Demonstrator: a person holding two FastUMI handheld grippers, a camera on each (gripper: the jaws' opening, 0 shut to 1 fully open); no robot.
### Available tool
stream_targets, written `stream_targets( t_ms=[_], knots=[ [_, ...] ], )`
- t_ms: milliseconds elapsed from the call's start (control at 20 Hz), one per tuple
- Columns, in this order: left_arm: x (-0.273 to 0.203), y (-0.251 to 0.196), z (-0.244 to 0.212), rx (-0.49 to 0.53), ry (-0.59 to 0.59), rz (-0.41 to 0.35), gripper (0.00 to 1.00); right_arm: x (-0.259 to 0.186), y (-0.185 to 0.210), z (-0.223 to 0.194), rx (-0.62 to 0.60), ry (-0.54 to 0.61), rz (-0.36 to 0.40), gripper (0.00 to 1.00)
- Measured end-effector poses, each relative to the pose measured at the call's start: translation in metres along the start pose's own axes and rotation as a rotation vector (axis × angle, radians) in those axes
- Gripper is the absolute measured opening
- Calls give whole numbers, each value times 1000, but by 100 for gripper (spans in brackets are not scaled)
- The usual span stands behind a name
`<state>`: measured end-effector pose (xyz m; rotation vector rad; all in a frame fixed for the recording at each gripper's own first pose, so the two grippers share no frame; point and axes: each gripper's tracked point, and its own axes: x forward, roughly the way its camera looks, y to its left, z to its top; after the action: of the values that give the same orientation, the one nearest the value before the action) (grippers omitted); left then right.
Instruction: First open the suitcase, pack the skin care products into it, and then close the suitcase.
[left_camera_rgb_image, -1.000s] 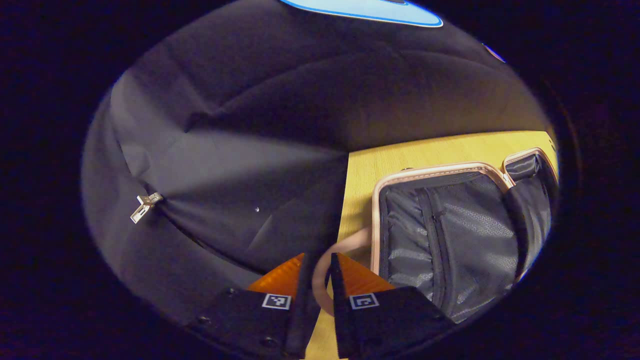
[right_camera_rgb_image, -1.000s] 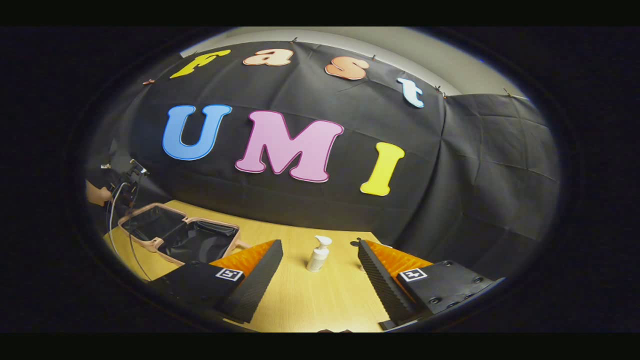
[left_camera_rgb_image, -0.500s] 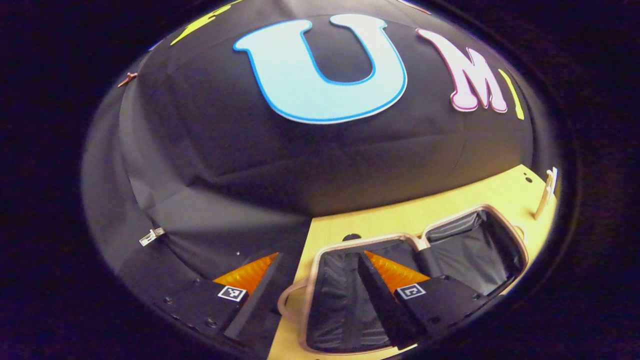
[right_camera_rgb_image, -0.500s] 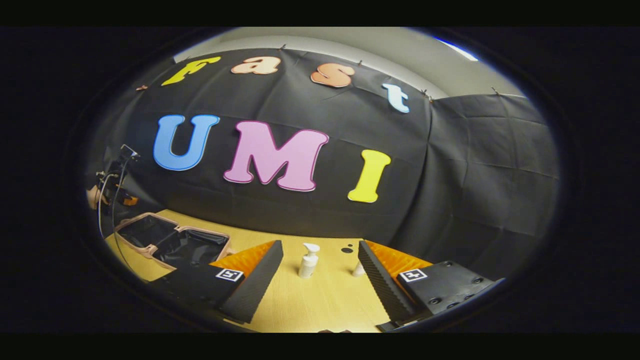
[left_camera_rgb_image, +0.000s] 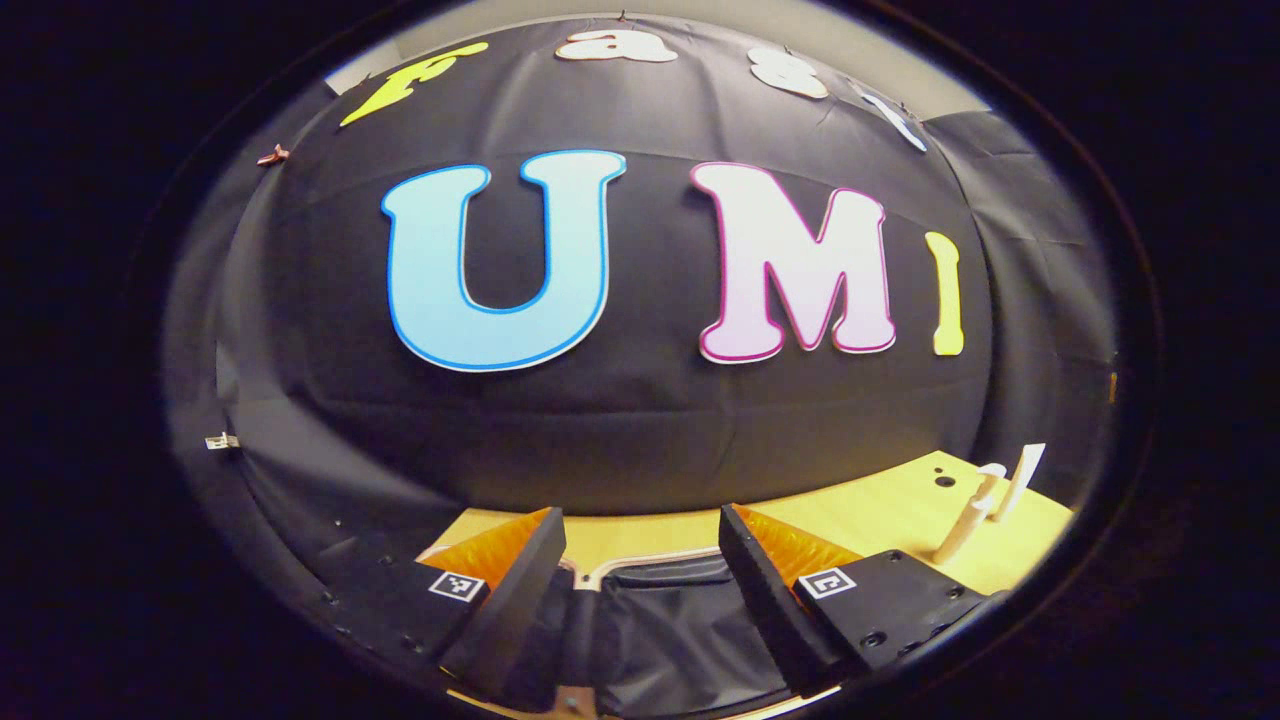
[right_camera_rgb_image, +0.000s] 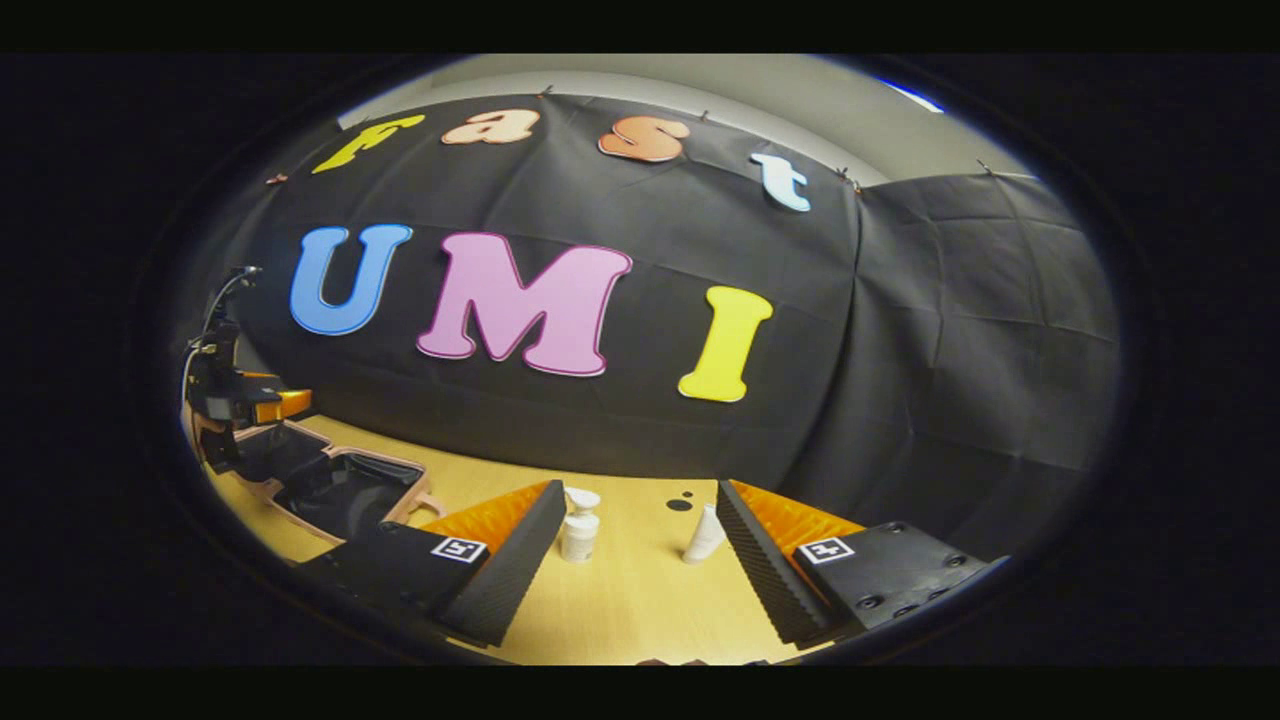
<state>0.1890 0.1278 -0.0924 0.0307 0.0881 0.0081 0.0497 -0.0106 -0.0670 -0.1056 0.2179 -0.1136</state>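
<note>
Below the left gripper (left_camera_rgb_image: 640, 560), between and beneath its wide-spread fingers, lies the open suitcase (left_camera_rgb_image: 655, 620): its pinkish rim and dark fabric lining show in the gap, and nothing is held. Ahead and off to the right of this gripper, on the wooden table (left_camera_rgb_image: 880, 515), two pale skin care products stand close together, a pump bottle (left_camera_rgb_image: 962, 525) nearer and a slim tube (left_camera_rgb_image: 1025, 468) just behind it. Each finger block carries a small square black-and-white marker; no readable writing can be made out on it or on the products.

Ahead of the right gripper (right_camera_rgb_image: 640, 530), whose fingers also stand wide apart and grasp nothing, the same two products stand on the table (right_camera_rgb_image: 630, 610) in the space between its fingers. The pump bottle (right_camera_rgb_image: 579, 525) stands close by its left finger, and the tube (right_camera_rgb_image: 704, 534) stands close by its right finger, leaning slightly. Any labels on them are too small to read. Far to the left of this gripper, the suitcase (right_camera_rgb_image: 330, 485) lies open on the table, both halves showing dark lining inside a pink rim. Over its far half hangs the left gripper (right_camera_rgb_image: 245, 405), with a cable rising from it. Behind the table hangs the black cloth wall (right_camera_rgb_image: 900, 330).
</note>
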Motion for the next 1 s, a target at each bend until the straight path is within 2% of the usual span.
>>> stream_targets(
  t_ms=[250,500,750,1000],
  knots=[
    [1,-146,-34,-18,32,-148,98,38,-52,-28,6,0,4,96],
    [12,-264,-96,4,98,-295,98,70,-100,-75,10,68,-10,97],
    [33,-342,-148,25,165,-391,98,88,-136,-119,-5,128,-39,95],
    [75,-382,-173,48,192,-416,98,102,-141,-162,36,205,-46,97]
  ],
)
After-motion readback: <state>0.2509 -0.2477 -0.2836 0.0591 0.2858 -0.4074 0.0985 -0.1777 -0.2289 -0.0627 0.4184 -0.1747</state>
